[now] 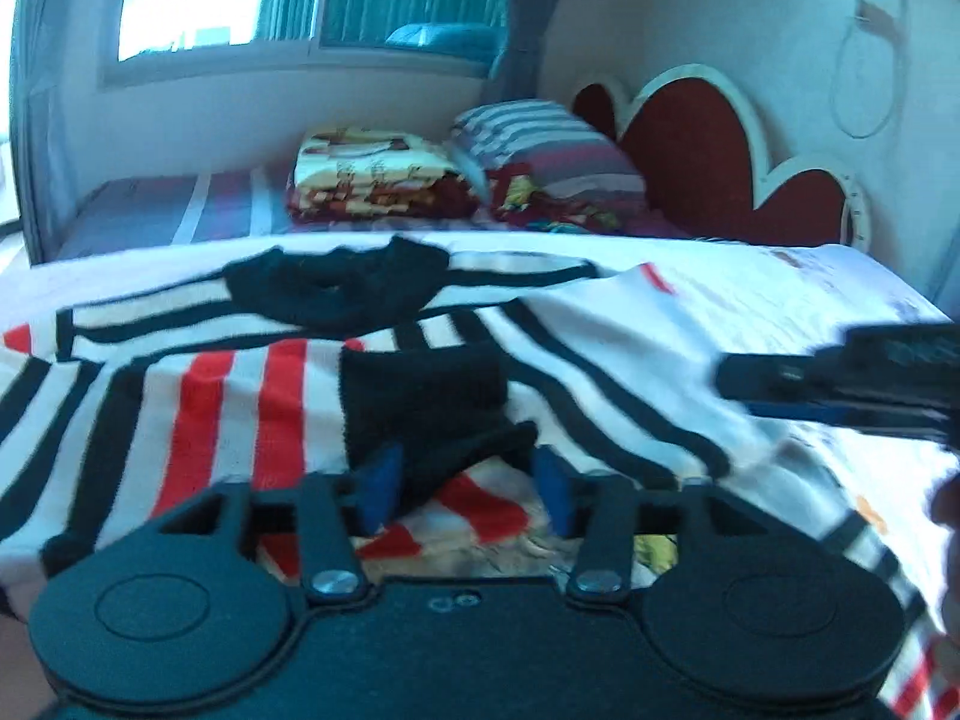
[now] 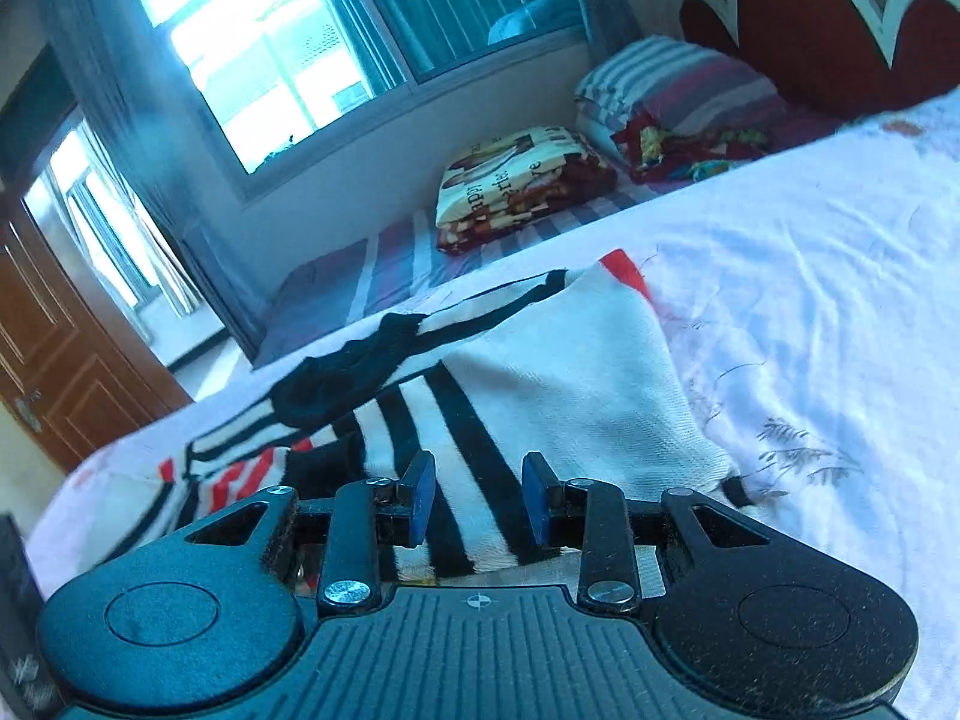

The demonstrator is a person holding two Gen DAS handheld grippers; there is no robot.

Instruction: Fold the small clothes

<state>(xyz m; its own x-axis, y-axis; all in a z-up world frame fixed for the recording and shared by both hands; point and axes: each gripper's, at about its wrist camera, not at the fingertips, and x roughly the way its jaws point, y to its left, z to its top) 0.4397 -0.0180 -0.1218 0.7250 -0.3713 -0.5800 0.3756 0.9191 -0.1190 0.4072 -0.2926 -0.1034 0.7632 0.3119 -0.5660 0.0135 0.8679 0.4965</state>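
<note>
Striped sweater [image 1: 252, 396] lies flat on the bed [image 2: 810, 300], right side already folded in. Left gripper [image 1: 462, 486] jaws spread, empty over the black cuff; right gripper [image 2: 477, 501] jaws apart, gripping nothing. Pinch edges squarely, fold over evenly

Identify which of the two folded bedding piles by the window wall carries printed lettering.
The cream and dark red blanket, the pile farther from the heart-shaped headboard; the striped pile beside it shows only stripes.

Knitted striped sweater [image 1: 252, 396] on smooth cotton sheet [image 2: 810, 312], matt plastic tool [image 2: 477, 504]
</note>
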